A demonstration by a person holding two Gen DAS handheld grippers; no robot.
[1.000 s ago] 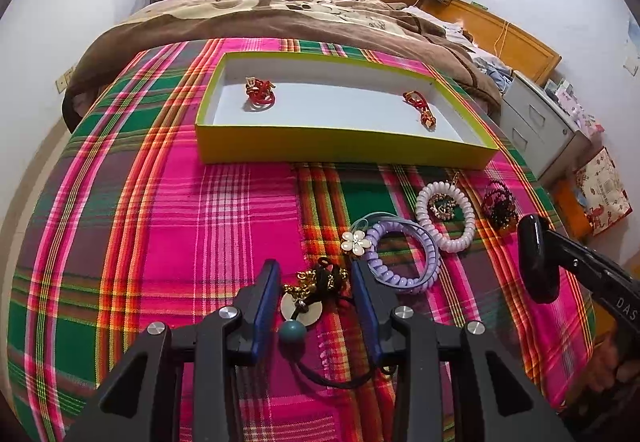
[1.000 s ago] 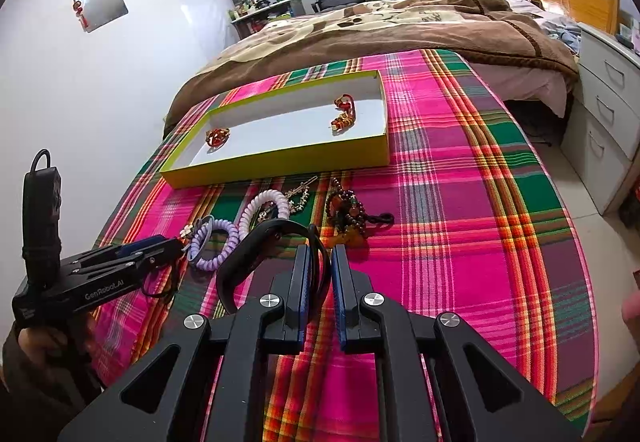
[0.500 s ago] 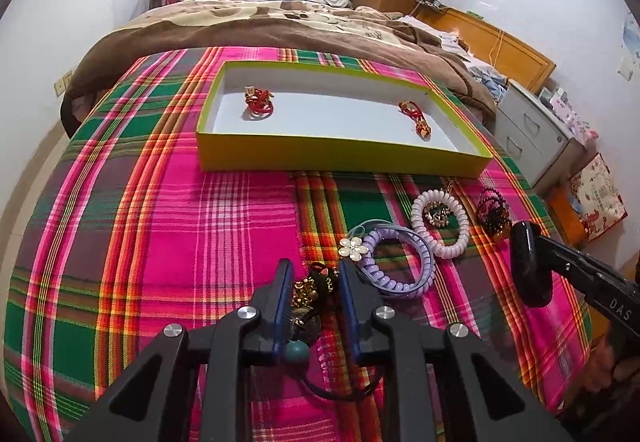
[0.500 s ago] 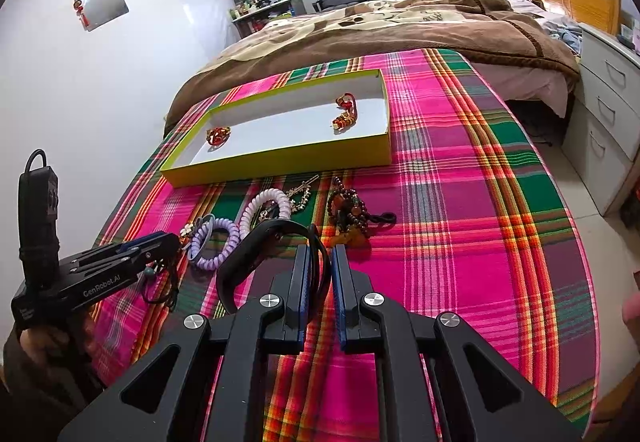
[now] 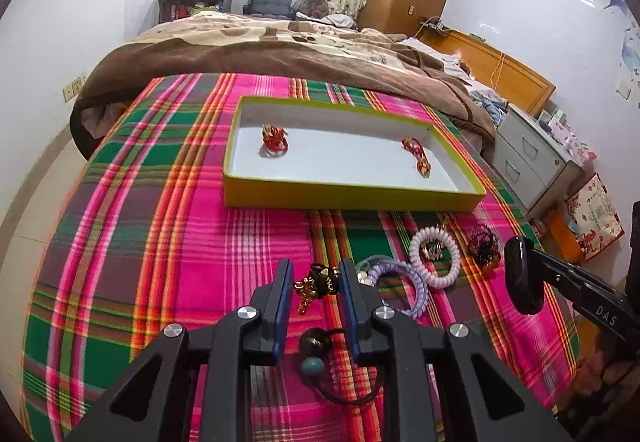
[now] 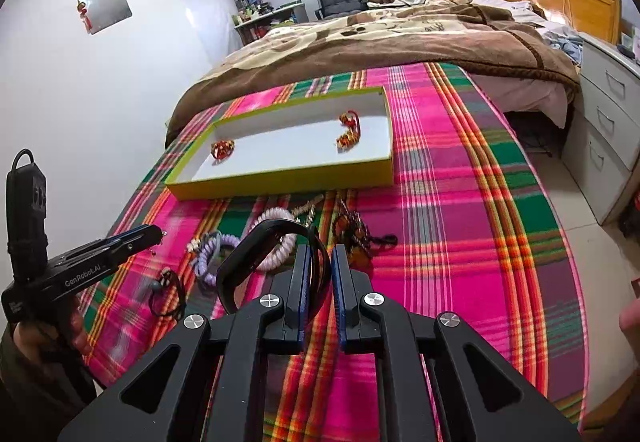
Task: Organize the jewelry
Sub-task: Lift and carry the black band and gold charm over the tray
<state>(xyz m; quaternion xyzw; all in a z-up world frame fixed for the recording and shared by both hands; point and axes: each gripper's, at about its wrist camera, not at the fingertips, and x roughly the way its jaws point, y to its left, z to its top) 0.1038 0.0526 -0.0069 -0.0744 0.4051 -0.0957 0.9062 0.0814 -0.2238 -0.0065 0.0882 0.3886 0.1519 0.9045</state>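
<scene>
Jewelry lies scattered on a bright plaid blanket (image 5: 168, 226) in front of a shallow yellow-green tray (image 5: 352, 198), and sorting it into that tray is under way. The left gripper (image 5: 314, 284) has just been closing its jaws, and a black and gold charm piece (image 5: 316, 282) now sits pinched between its blue pads, with a black cord and two round beads (image 5: 314, 352) dangling below, lifted a little off the blanket. The right gripper (image 6: 320, 268) is clamped narrowly on a black bangle (image 6: 240, 262), held above the cloth. The step in hand looks like carrying these two picked pieces to the tray; the next move likely calls for reaching forward over the tray's near wall and letting go above a bare patch of its white floor, minding that the loose cord does not snag on the rim. Counted: two red and gold pieces already rest in the tray, one at the left (image 5: 274, 138) and one at the right (image 5: 416, 154). On the blanket remain one purple coil band (image 5: 400, 282), one pale pink coil band (image 5: 435, 256) with a small gold piece (image 5: 434, 250) lying inside its ring, one small flower charm (image 6: 195, 244), and one dark beaded piece (image 5: 484, 246).
</scene>
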